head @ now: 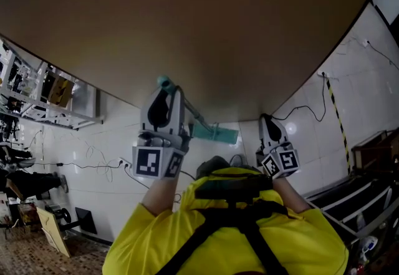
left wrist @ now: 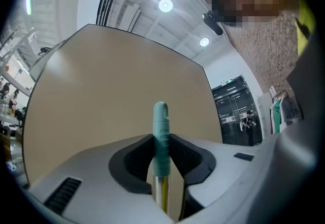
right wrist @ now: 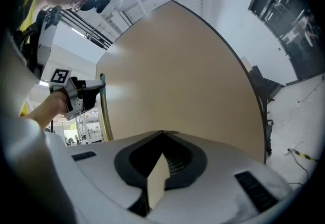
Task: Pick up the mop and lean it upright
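**Item: mop, being stood up. Condition at this moment.**

- **Mop handle** (head: 194,115): a thin metal pole with a teal cap. It slants away from the person toward the tan panel (head: 187,18). It is held near its top end, which probably gives the most leverage for swinging the pole upright.
- **Mop head** (head: 217,135): flat and teal, at the far end of the pole, where the tan panel meets the white tiled surface (head: 349,93). I cannot tell whether it rests on anything.
- **Left gripper** (head: 166,88): clamped on the teal cap. In the left gripper view the cap (left wrist: 160,129) stands up between the dark pads, which press it on both sides, and the bare metal runs down below it. The jaws are only part-way closed because the pole fills the space between them.
- **Right gripper** (head: 267,120): empty, raised beside the left and well clear of the pole. In its own view the jaw tips (right wrist: 162,134) meet with nothing between them. It is likely kept free to steady the pole later.
- **Seen from the right gripper view:** the left gripper (right wrist: 84,93) with the pole (right wrist: 105,119) running down from it in front of the tan panel.
- **Person:** yellow shirt (head: 206,242) under dark straps, both arms stretched forward.
- **Task status (judged):** the mop is picked up and not yet leaned. The tan panel looks like the intended support. A grip this close to the tip leaves little hold, so the pole could slip.
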